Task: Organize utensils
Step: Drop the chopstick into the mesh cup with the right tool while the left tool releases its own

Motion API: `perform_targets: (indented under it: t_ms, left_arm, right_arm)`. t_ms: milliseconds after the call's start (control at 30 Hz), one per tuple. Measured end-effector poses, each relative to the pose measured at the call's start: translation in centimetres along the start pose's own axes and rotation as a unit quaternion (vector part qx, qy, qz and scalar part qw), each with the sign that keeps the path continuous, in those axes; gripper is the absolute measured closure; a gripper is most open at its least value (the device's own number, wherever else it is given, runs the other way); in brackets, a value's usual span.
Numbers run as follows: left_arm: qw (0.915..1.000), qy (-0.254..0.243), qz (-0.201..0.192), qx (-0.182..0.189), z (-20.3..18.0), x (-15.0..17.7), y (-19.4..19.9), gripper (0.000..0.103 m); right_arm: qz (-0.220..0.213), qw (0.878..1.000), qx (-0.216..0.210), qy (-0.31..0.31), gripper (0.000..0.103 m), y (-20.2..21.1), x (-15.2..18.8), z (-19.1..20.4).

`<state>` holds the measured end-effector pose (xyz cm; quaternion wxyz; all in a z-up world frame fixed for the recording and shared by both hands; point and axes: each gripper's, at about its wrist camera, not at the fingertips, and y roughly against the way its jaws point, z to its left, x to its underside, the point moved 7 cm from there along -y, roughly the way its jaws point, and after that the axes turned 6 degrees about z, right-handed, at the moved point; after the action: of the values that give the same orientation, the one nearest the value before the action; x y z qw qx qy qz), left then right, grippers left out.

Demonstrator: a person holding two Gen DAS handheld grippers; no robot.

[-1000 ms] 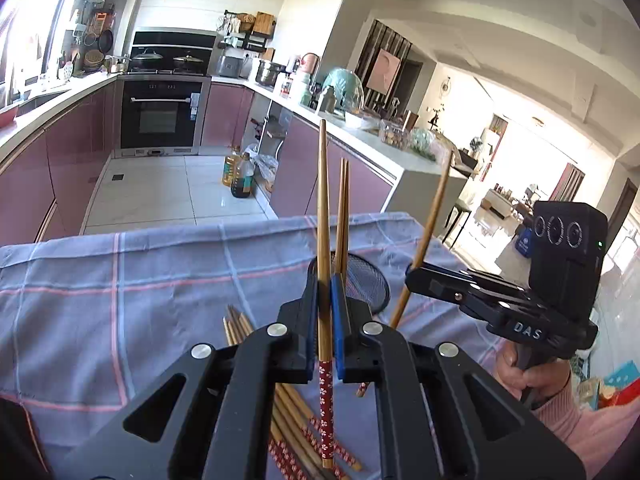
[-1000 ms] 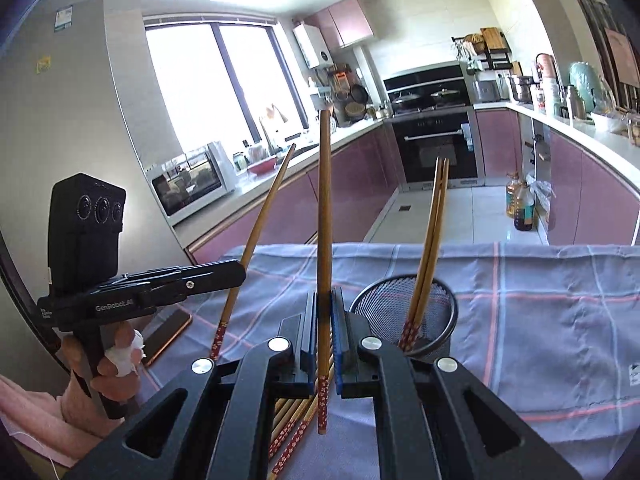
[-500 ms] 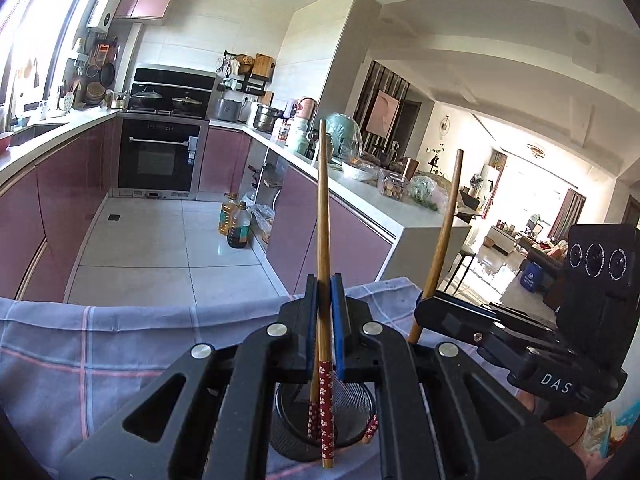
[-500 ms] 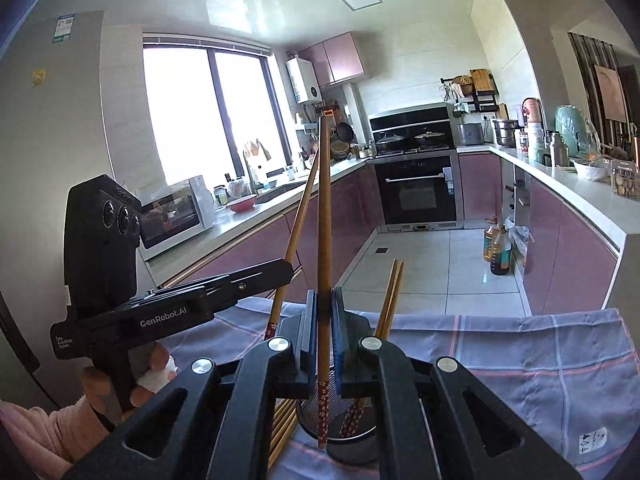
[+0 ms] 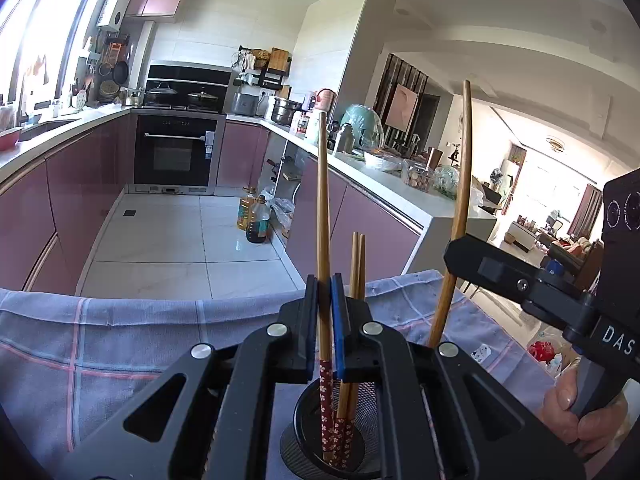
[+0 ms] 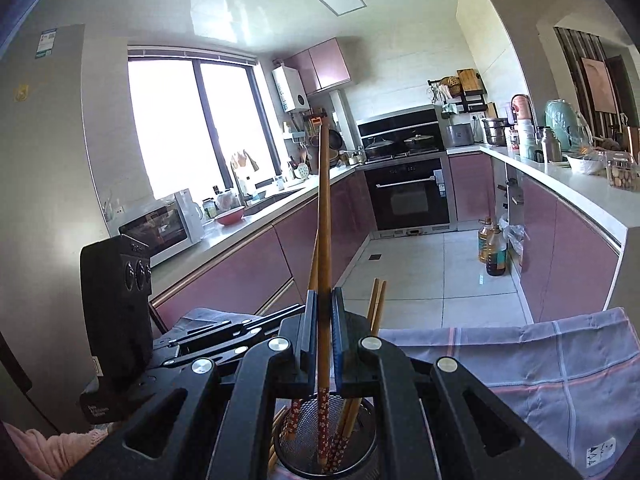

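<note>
From the left wrist camera, the left gripper [image 5: 325,322] was clamped on a wooden chopstick [image 5: 322,216] whose red flowered end dipped into the mesh cup [image 5: 304,420] (two chopsticks already stood there).

From the right wrist camera, the right gripper [image 6: 323,338] gripped another chopstick [image 6: 324,240], lowered likewise; release remained.

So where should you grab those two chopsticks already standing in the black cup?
Grip the pair of chopsticks on the bare wooden upper shafts, coming from above. They stand nearly upright in the mesh holder, patterned ends down inside, so only the tops poke out. They sit side by side, so one pinch could take both.
</note>
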<state>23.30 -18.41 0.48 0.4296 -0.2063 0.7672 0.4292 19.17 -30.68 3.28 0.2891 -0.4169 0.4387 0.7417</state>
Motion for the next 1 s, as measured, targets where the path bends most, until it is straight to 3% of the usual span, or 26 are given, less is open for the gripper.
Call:
perform_targets:
  t_ms: [233, 500, 667, 733, 1000]
  left_arm:
    - [0.9996, -0.012, 0.026, 0.000, 0.7, 2.1, -0.6, 0.095]
    - [0.9944, -0.037, 0.099, -0.002, 1.0, 5.0, -2.6, 0.095]
    - [0.9921, -0.031, 0.121, -0.007, 2.0, 6.1, -3.3, 0.090]
    - [0.9928, -0.030, 0.116, -0.008, 2.4, 6.0, -2.9, 0.087]
    - [0.9956, -0.027, 0.089, -0.015, 3.0, 5.5, 0.8, 0.074]
  right_arm:
    - [0.061, 0.998, 0.005, -0.005, 0.097, -1.8, 2.5, -0.6]
    - [0.144, 0.989, 0.021, -0.025, 0.095, -4.0, 5.6, -1.7]
    - [0.150, 0.988, 0.029, -0.030, 0.092, -4.5, 6.3, -1.9]
    - [0.148, 0.988, 0.032, -0.029, 0.087, -4.5, 6.3, -1.9]
    - [0.133, 0.990, 0.032, -0.022, 0.085, -4.0, 6.2, -1.5]
